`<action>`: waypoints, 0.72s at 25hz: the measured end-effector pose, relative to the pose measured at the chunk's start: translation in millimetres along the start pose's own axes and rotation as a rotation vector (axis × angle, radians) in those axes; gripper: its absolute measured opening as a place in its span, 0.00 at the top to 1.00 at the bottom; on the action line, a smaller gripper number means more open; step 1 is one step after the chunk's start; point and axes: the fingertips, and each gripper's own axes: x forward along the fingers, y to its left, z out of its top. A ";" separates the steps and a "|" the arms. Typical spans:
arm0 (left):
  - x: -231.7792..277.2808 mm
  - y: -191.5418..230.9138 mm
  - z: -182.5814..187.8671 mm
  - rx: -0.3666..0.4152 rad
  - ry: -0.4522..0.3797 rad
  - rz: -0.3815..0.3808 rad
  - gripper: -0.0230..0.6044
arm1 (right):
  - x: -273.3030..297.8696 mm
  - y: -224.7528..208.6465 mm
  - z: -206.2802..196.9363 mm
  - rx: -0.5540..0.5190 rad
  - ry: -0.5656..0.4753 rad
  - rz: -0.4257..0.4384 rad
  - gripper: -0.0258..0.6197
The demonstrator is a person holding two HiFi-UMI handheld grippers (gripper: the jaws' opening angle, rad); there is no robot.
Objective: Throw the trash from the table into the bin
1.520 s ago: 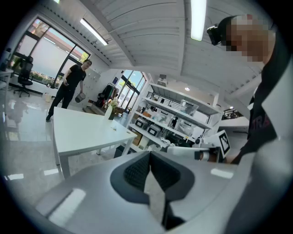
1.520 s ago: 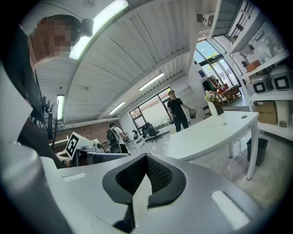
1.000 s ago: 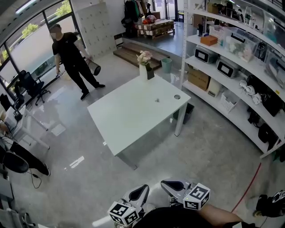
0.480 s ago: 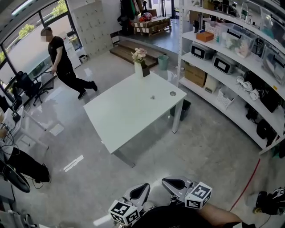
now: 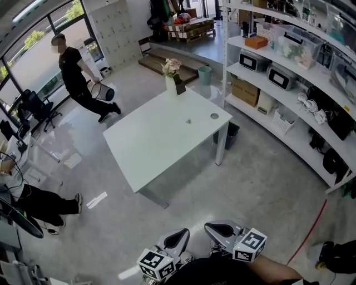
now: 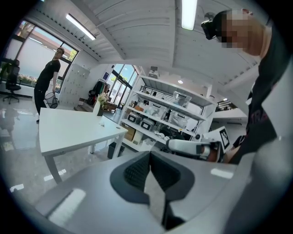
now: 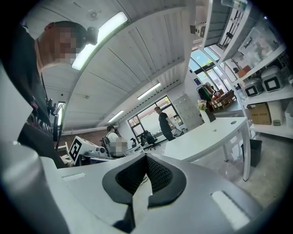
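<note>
Left gripper (image 5: 181, 234), right gripper (image 5: 212, 227): closed, empty, short of table (image 5: 150, 150); tiny scrap (image 5: 188, 121) near table's far end easily missed.

Bright, even light for me here: daylight from the windows (image 5: 28, 58) left of the bench (image 5: 167, 139), plus ceiling strip lights (image 6: 188, 13). Glare on the floor (image 5: 78, 125) beside the windows. Heavy fisheye bend; both gripper views have black corners and soft close-up jaws.

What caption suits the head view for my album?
Left gripper and right gripper, shut, face a white table with a vase; beyond, a person carries a bin.
</note>
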 end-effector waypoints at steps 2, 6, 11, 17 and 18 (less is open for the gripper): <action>8.7 -1.4 -0.6 -0.003 0.005 0.002 0.95 | -3.4 -9.3 1.4 0.005 0.001 -0.001 0.96; 26.7 -2.4 0.5 -0.009 -0.002 0.020 0.95 | -8.2 -25.0 3.7 0.009 -0.003 0.021 0.96; 55.4 -10.3 11.1 -0.014 -0.019 0.033 0.95 | -21.2 -46.8 17.2 -0.003 0.004 0.040 0.96; 91.8 -22.4 20.2 -0.009 -0.034 0.038 0.95 | -43.3 -82.5 34.4 -0.014 -0.004 0.022 0.96; 96.1 -24.0 22.0 -0.007 -0.032 0.038 0.95 | -46.2 -87.8 37.7 -0.012 -0.007 0.016 0.96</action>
